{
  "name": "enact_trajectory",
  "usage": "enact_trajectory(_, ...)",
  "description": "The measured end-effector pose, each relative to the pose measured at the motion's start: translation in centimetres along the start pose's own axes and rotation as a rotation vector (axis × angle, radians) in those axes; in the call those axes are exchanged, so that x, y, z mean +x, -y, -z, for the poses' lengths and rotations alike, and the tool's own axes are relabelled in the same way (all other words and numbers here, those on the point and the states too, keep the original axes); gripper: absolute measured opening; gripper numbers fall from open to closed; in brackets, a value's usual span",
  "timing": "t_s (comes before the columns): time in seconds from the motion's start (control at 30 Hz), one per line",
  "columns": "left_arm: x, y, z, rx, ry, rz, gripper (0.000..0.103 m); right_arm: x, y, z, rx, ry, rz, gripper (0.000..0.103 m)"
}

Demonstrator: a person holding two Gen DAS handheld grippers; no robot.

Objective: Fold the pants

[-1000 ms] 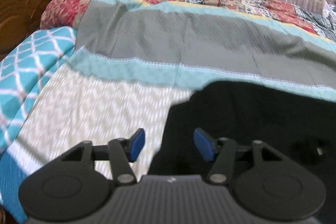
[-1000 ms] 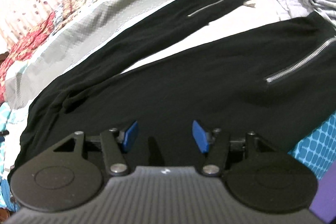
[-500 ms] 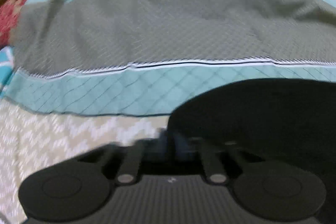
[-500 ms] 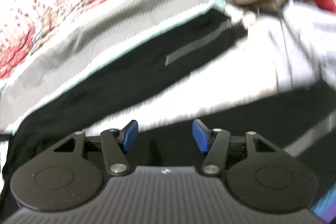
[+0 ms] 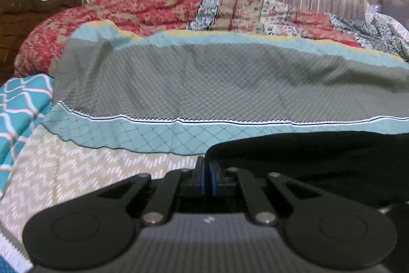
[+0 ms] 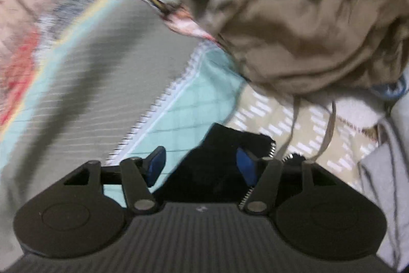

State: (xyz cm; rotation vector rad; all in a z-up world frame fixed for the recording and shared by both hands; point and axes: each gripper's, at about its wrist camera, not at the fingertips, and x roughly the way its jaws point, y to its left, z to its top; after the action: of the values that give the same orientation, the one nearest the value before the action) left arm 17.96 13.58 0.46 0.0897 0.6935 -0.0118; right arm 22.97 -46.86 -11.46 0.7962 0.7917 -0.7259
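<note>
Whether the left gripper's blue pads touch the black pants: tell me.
Touching. In the left wrist view, the left gripper has its blue pads closed together on the edge of the black pants.

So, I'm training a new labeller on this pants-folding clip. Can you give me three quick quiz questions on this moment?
1. True or false: the left gripper is shut on the black fabric pants.
2. The right gripper is: A open, B shut.
3. Which crumpled garment lies beyond the right gripper?

Key: 1 true, at the pants' edge. 2 A, its blue pads apart over the pants' end. 3 the khaki-brown garment.
</note>
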Motion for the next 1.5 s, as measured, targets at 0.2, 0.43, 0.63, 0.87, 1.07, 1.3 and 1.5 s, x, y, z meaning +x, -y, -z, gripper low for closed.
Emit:
enact_trajectory(0.2, -4.2, -0.3, 1.8, -0.03, 0.033, -0.018, 0.004, -0.8, 1.7, 0.0, -0.016, 0.017, -0.012, 0.011)
enact_trajectory(0.43, -9.0, -1.6, 2.7, -0.087, 0.075, 0.014, 0.004, -11.1, 8.3, 1.5, 0.001, 0.107, -0.2, 0.01)
enact_trajectory(0.63, -14.5, -3.9, 5.7, -0.122, 0.11, 0.047, 0.004, -20.6, 17.1, 7.0, 0.001, 0.176, -0.292, 0.01)
enact_trajectory(0.87, -16.9, -6.6, 12.0, -0.186, -0.002, 0.06, 0.004, -22.0, 27.5, 15.4, 0.112, 0.12, -0.19, 0.01)
enact_trajectory(1.07, -16.5, -6.2, 15.4, -0.175, -0.062, 0.047, 0.008, -21.4, 28.2, 17.9, 0.12, 0.127, -0.143, 0.01)
enact_trajectory(1.3, -18.3, -6.7, 15.9, -0.186, -0.036, 0.072, 0.013, -24.3, 28.3, 17.6, 0.133, 0.27, -0.167, 0.01)
enact_trajectory(1.5, -19.0, -8.1, 16.3, -0.226, -0.035, 0.079, 0.037, -26.2, 28.2, 16.3, 0.122, 0.382, 0.028, 0.009)
